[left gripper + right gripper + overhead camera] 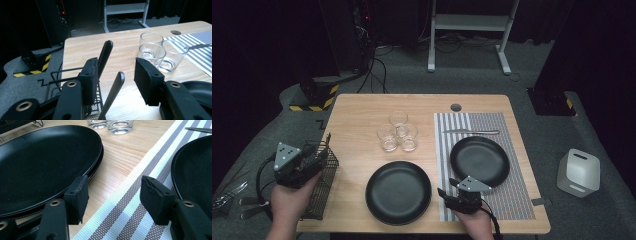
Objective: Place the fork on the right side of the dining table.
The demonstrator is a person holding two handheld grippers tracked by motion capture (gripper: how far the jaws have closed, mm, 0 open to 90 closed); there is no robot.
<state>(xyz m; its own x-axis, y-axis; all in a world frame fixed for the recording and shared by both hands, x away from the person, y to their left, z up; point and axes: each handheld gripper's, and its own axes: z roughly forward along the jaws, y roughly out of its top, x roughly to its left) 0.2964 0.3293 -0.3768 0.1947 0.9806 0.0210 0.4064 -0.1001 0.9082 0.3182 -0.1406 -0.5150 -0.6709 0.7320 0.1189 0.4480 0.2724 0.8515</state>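
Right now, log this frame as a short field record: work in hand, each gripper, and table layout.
work in hand: left gripper at the wire basket, a dark utensil handle between its open jaws, not pressed
right gripper: open, holding nothing, over the striped placemat edge
plates: stacked black plates on bare wood; another black plate on the placemat
glasses: three glasses, clustered
knife: on the placemat

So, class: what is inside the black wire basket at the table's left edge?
Inside the wire basket, two dark utensil handles stand up; one rises between the open left gripper pads. Their lower ends are covered, so the utensil type cannot be told.
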